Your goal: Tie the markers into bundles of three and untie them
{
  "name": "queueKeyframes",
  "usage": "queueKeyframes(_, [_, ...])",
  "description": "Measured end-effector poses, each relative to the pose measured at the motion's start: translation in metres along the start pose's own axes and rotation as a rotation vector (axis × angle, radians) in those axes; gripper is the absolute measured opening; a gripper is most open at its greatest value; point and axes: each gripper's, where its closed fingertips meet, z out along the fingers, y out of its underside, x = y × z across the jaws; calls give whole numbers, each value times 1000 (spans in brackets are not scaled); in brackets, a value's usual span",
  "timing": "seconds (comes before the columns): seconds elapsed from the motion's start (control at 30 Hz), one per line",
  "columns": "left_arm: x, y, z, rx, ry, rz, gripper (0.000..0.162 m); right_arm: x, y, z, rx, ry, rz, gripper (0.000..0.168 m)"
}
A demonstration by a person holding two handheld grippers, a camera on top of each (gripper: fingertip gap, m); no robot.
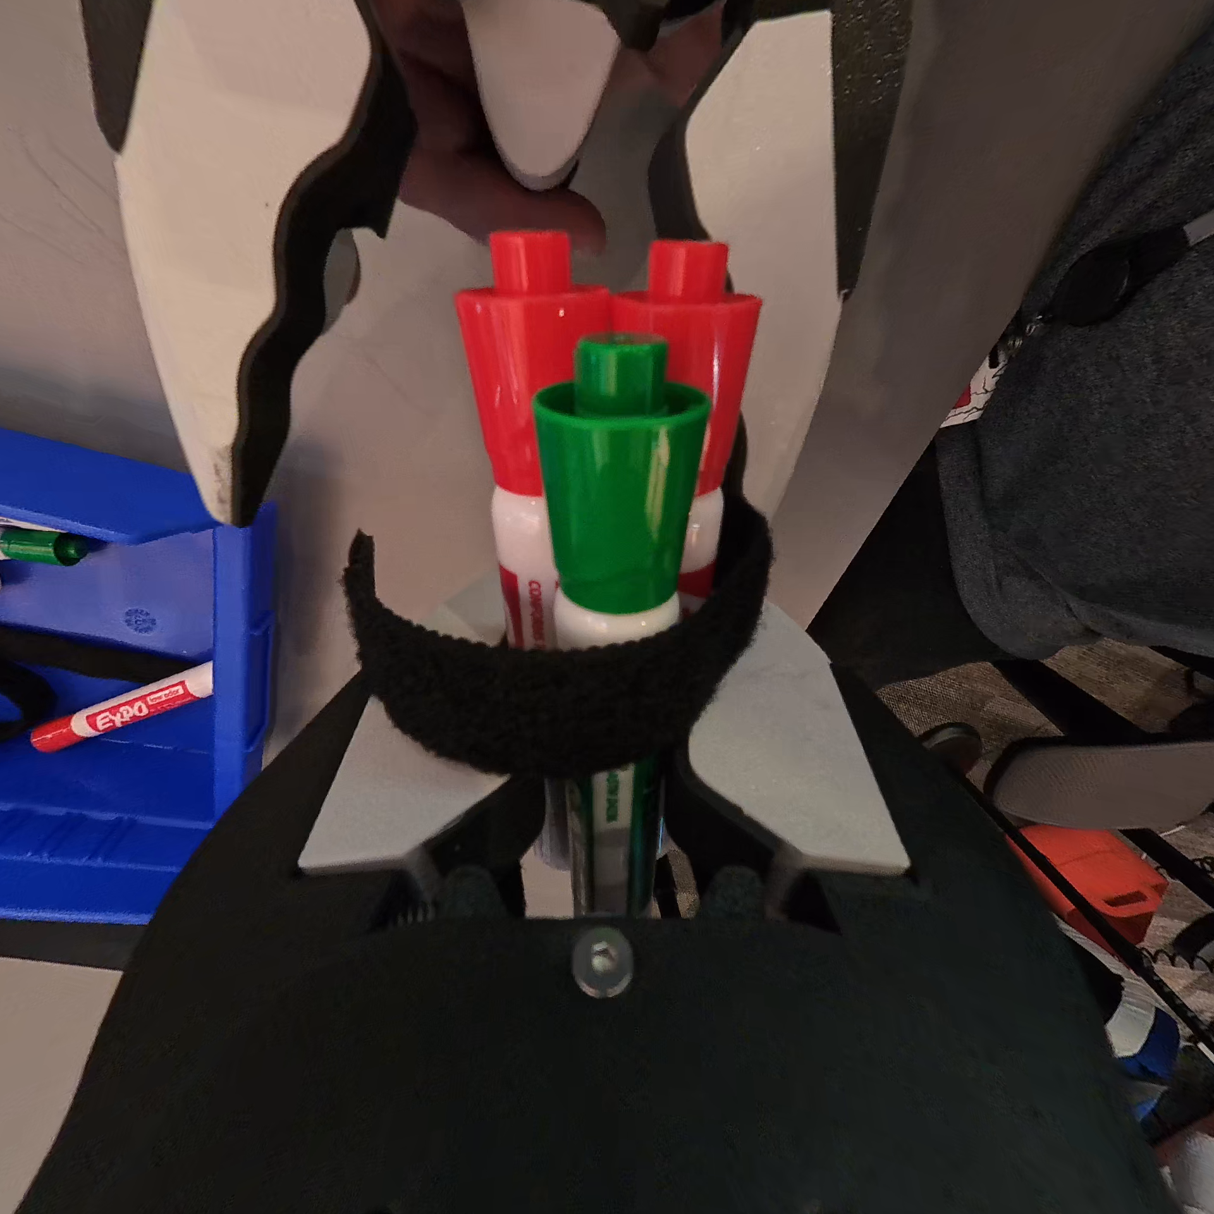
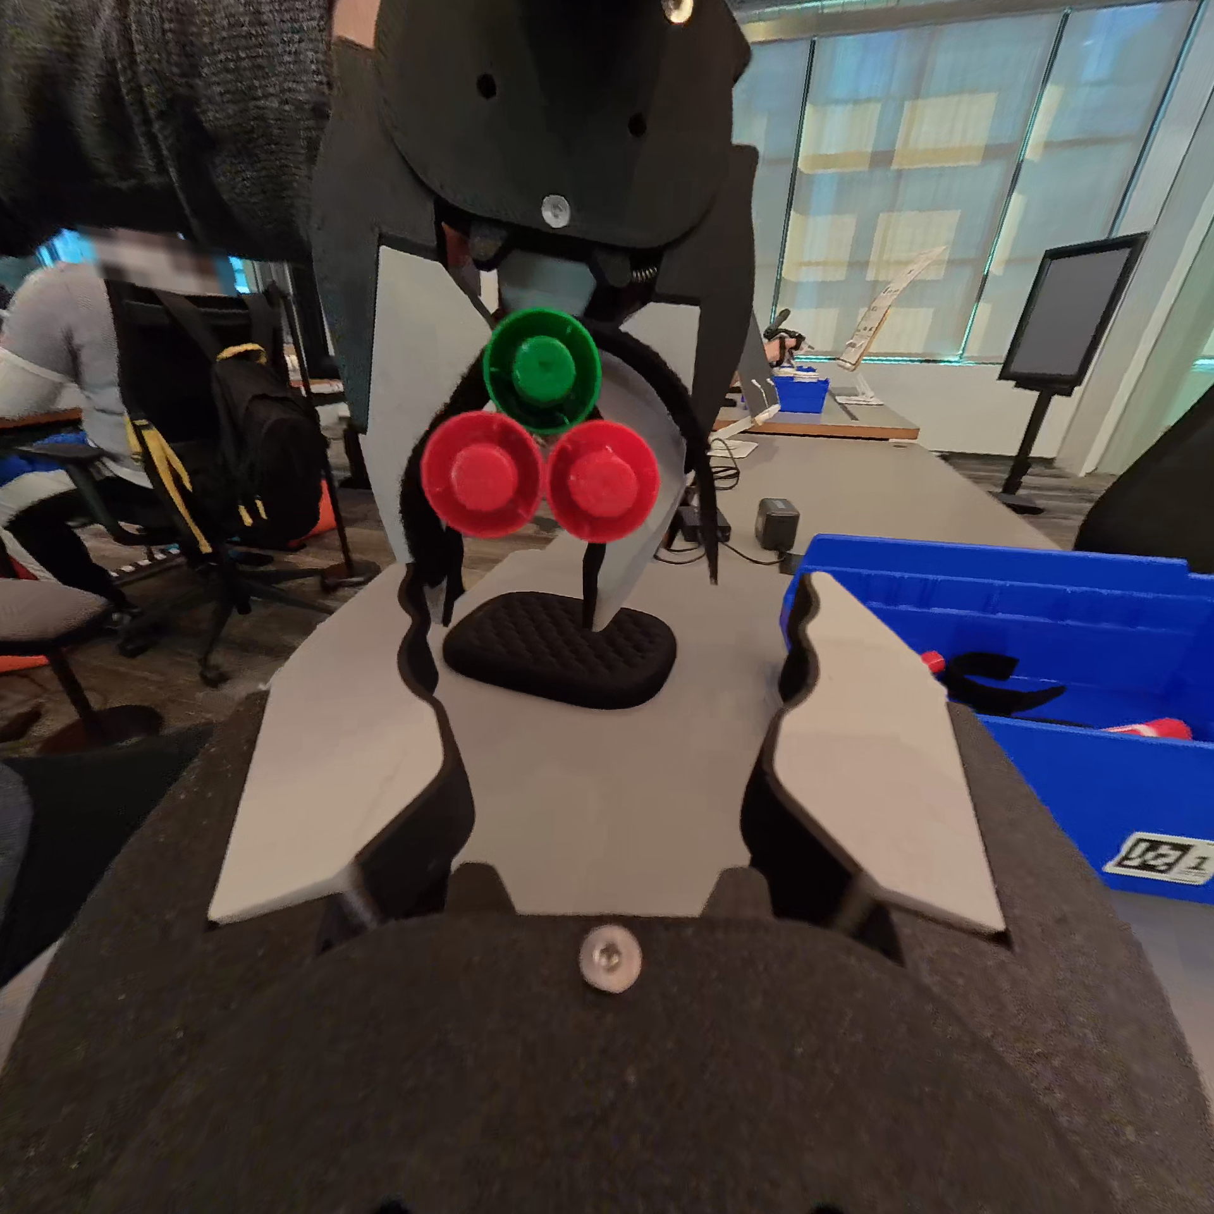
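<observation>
Three markers are bunched together: a green-capped one [image 1: 621, 493] in front and two red-capped ones [image 1: 532, 381] behind. My left gripper [image 1: 591, 657] is shut on their barrels and holds them above the table. A black fuzzy strap [image 1: 558, 696] loops loosely around them, wider than the bunch. In the right wrist view the three caps [image 2: 542, 371] face me and strap ends [image 2: 433, 525] hang below. My right gripper [image 2: 611, 591] is open and empty, its fingers [image 1: 197, 295] spread on either side of the caps without touching them.
A blue bin [image 1: 131, 821] to the left of the left gripper holds a red marker [image 1: 125, 706], a green marker [image 1: 43, 545] and black straps; it also shows in the right wrist view [image 2: 1051, 591]. A black padded rest [image 2: 558, 650] lies on the grey table. Chairs and a backpack [image 2: 263, 447] stand nearby.
</observation>
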Motion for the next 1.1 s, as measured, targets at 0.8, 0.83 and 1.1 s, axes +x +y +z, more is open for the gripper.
queueKeyframes(0.8, [8,-3,13,-39,55,37,42,-26,-9,-7,-15,-106,-294,67])
queueKeyframes(0.83, [9,-3,13,-40,58,39,42,-26,-10,-8,-11,-109,-294,66])
queueKeyframes(1.1, [11,-1,16,-49,66,47,42,-27,-8,-9,-13,-117,-295,56])
